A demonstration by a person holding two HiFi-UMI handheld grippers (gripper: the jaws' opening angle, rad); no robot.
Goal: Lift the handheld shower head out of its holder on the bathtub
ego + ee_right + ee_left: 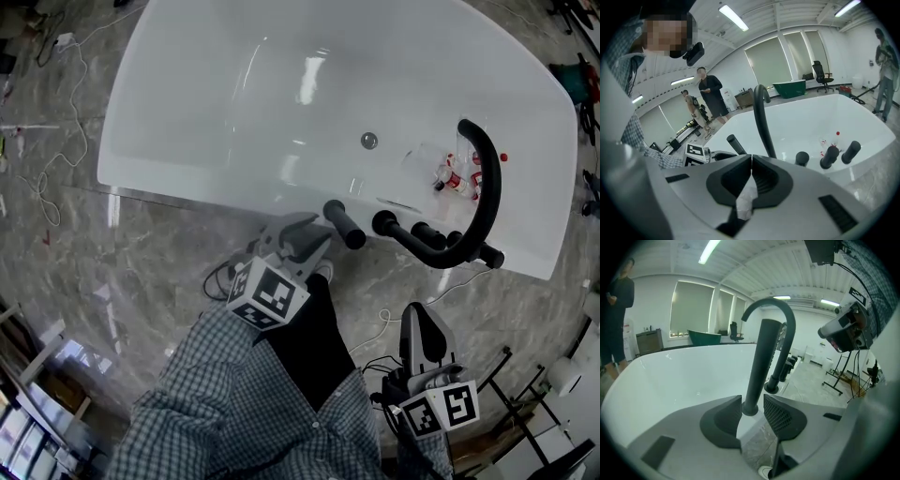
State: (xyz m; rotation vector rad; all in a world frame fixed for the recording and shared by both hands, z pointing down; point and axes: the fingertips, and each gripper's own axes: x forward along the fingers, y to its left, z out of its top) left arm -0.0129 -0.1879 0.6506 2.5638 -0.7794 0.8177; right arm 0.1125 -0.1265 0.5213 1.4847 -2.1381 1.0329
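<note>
The white bathtub [234,94] sits on a grey marbled floor [141,253], and along its near rim runs a row of black fittings. The handheld shower head [344,225] is a black rod seated in its holder at the left end of that row, and the left gripper view shows it upright. To its right are 2 black knobs [384,223] and a tall curved spout [487,187] arching over the tub. The left gripper [314,236] is right up at the shower head with its jaws apart. The rod's lower end shows in the gap between the 2 tips, and the pads do not look pressed on it. The right gripper [419,319] hangs lower and well back from the rim, its jaws closed tip to tip on nothing. A few small bottles [455,178] lie inside the tub near the spout. A person in dark clothes [710,96] stands beyond the tub.
</note>
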